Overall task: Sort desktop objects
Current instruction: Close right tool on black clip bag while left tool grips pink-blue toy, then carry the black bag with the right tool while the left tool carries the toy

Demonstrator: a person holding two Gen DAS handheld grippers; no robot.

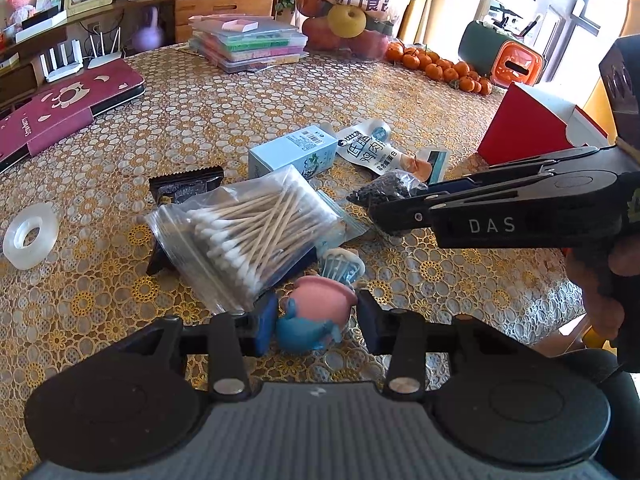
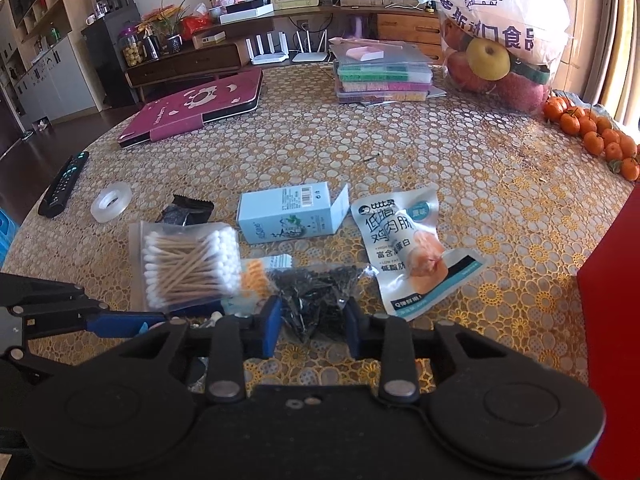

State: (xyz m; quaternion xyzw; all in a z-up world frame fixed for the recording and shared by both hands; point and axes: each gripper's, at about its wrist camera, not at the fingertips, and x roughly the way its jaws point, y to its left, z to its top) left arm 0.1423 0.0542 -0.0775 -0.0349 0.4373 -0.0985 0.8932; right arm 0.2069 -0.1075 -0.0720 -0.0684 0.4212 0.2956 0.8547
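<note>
Right gripper pinching crinkled clear bag of black bits, blue pads pressing both sides. Left gripper partly closed around pink-and-blue figurine; pad contact unclear. Both angling down toward table. Just beyond: cotton swab bag, light-blue box, white snack pouch.

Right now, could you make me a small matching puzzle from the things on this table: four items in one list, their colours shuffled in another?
Things:
1. flat tablet case
2. small fruits in a row at the table edge
3. small cardboard box
4. tape ring

Colours:
A. clear
B. maroon
C. pale blue
D. orange

Pairs: 1-B, 2-D, 3-C, 4-A
</note>
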